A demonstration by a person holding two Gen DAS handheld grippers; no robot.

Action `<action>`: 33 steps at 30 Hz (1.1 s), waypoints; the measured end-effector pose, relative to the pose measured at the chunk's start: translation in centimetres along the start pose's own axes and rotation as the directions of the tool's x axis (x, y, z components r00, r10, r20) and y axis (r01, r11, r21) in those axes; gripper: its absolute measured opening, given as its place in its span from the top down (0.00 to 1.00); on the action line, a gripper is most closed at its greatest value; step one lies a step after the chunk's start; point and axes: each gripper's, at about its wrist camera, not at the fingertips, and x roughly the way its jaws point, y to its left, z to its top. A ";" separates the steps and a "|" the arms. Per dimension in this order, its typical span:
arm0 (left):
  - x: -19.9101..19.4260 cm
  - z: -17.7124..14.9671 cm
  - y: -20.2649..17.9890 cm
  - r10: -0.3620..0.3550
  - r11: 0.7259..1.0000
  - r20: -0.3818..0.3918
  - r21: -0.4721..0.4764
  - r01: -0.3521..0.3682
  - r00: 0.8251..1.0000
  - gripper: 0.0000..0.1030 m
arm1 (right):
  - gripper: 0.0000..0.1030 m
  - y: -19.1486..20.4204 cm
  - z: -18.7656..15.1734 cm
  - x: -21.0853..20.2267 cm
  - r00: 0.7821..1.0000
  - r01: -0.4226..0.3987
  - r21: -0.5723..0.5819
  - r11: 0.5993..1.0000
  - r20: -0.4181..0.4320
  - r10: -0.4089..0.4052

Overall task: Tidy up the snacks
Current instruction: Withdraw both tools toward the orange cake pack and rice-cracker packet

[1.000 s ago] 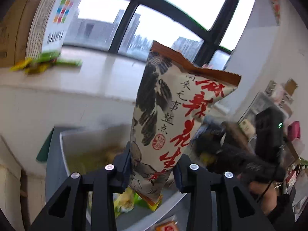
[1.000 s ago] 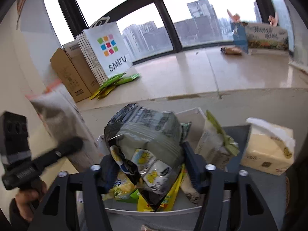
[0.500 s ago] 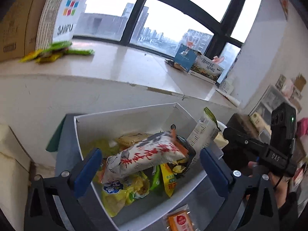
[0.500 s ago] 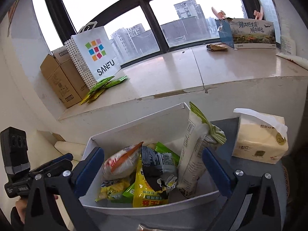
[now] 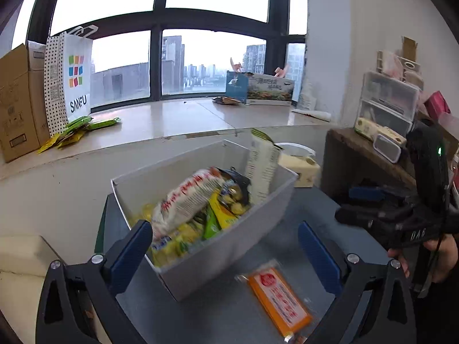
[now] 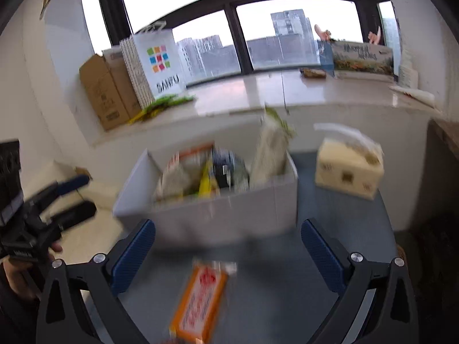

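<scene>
Snacks (image 5: 198,200) are seen heaped in the white box (image 5: 229,246), one orange packet (image 5: 278,301) lying outside on the counter (image 5: 301,209), so both the left gripper (image 5: 223,246) and right gripper (image 6: 226,246) are held wide and empty, presumably for it.

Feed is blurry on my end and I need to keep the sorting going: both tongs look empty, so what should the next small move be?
Probably lower the right tongs onto the orange packet. It lies flat on the grey surface, outside the white bin that holds the other snacks. Both the right and the left tongs are open and empty, and the packet lies nearly centred between the right tongs' fingers.
</scene>
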 end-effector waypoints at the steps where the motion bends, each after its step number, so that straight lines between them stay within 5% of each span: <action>1: -0.6 -0.7 -0.4 -0.008 1.000 0.009 -0.009 0.008 1.000 0.00 | 0.00 0.0 -0.9 -0.5 1.000 0.001 -0.003 1.000 -0.002 -0.001; 14: -4.7 -9.5 -2.8 -0.034 0.994 -0.025 -0.105 0.032 0.999 0.00 | 0.00 1.3 -12.0 -1.3 0.987 0.045 -0.023 0.999 -0.152 -0.048; 27: -7.0 -10.4 -2.3 -0.015 0.993 0.007 -0.121 0.015 1.000 0.00 | 0.00 5.2 -11.8 6.0 0.945 0.026 -0.114 0.993 -0.321 -0.061; 33: -7.5 -11.2 -1.0 0.011 0.988 -0.002 -0.153 -0.011 1.000 0.00 | 0.00 7.6 -11.9 10.5 0.904 0.060 -0.181 0.982 -0.406 -0.131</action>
